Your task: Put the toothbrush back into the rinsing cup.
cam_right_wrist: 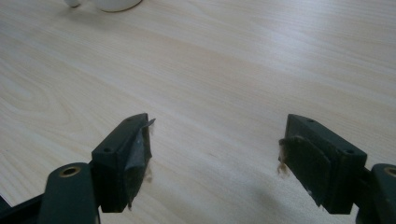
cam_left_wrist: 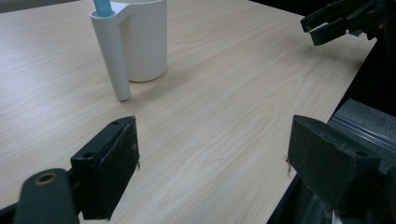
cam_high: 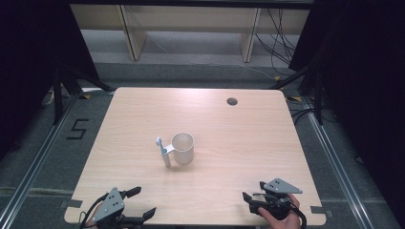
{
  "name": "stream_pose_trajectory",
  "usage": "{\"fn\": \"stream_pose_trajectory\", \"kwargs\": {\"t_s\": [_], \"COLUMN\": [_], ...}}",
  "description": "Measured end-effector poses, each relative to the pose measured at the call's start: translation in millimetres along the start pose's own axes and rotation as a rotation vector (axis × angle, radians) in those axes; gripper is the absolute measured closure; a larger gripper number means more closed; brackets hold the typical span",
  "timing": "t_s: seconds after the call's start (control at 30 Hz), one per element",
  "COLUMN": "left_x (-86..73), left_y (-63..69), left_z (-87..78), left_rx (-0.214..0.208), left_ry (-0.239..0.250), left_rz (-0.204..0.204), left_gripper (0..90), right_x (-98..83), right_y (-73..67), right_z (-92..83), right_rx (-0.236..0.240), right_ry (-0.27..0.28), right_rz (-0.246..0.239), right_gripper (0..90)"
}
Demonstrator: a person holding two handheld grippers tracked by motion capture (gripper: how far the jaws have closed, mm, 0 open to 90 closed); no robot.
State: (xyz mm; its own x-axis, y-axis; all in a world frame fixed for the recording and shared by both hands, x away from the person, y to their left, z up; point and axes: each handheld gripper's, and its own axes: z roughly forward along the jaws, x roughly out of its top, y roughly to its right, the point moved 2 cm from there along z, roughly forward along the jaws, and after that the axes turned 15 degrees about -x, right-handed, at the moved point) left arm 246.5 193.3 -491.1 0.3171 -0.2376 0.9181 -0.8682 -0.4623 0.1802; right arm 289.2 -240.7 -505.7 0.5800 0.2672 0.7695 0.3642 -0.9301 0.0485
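Left claw (cam_high: pixel 141 201): I hold it at the near left edge of the pale wood-grain counter (cam_high: pixel 239 143), jaws spread wide with nothing between them; in the left gripper view only bare board lies between my pads.
Right claw (cam_high: pixel 251 192): at the near right edge, jaws likewise parted and empty, pointing across the board toward the middle.
Pad wear: in the right gripper view the lining on my right fingertips (cam_right_wrist: pixel 140 154) looks frayed and is peeling at the edges; I judge that smooth plastic could slip against it.
Tipping risk: both claws are well apart from the cup, so any reach is a long one; coming in low from the left, I would meet the narrow side tube first and could knock the whole cup over or slide it away.
Brush risk: pulling the brush at a slant could drag the light cup along or lift it, unless my other claw steadies the body.
White plastic tumbler with a slim side tube (cam_high: pixel 183 148): upright near the middle of the counter, mouth open, inside hidden from me, tube on its left flank touching the board.
Light-blue toothbrush (cam_high: pixel 160 145): standing in that tube, head up and tilted a little away from the cup.
Far side: a round dark cable hole (cam_high: pixel 232 101) sits near the back edge.
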Motion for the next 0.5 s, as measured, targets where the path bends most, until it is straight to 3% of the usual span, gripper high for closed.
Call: {"fn": "stream_pose_trajectory", "kwargs": {"t_s": [0.33,0.43,0.5], "left_x": [0.0,-1.0,-1.6], "left_y": [7.7,11.2,13.0], "left_z": [-6.2,-8.3,-9.5], "left_rx": [0.014,0.021,0.023], "left_ry": [-0.011,-0.016,-0.013], "left_rz": [0.011,0.012,0.008], "left_gripper": [15.7,15.7,15.7], "right_x": [0.0,-0.8,-0.3], "right_y": [-0.5,-3.6,-2.5], "right_z": [-1.4,-1.6,-1.9], "right_rx": [-0.023,-0.026,-0.034], "right_ry": [-0.001,-0.004,-0.001], "right_rz": [0.008,0.045,0.027], "right_gripper": [24.4,24.4,24.4]}}
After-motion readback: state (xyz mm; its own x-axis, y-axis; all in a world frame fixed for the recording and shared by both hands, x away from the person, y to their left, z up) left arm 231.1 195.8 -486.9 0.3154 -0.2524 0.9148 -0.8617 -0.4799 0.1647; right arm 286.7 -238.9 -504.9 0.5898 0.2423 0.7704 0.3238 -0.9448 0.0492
